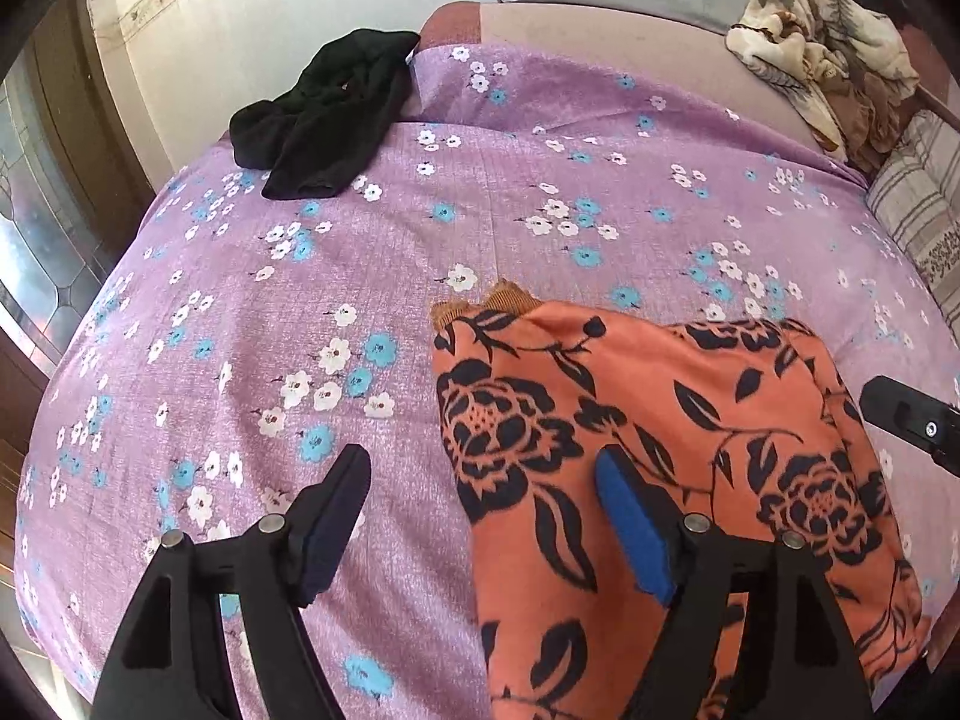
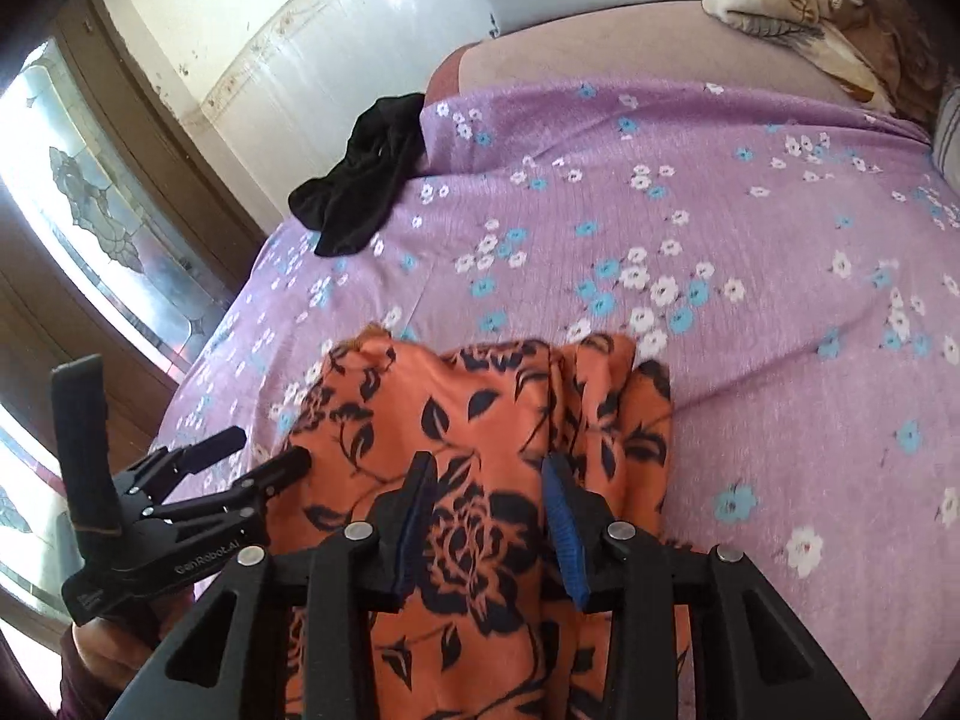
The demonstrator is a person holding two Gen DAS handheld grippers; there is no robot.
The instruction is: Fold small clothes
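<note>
An orange garment with a black flower print lies on the purple flowered bed sheet, with a brown ribbed edge at its far end. My left gripper is open and empty, straddling the garment's left edge just above it. It also shows in the right wrist view at the garment's left side. My right gripper is open, hovering over the orange garment. One right finger shows at the garment's right side in the left wrist view.
A crumpled black garment lies at the sheet's far left corner, also in the right wrist view. A beige patterned blanket and a striped pillow sit at the far right. A wall and window run along the left.
</note>
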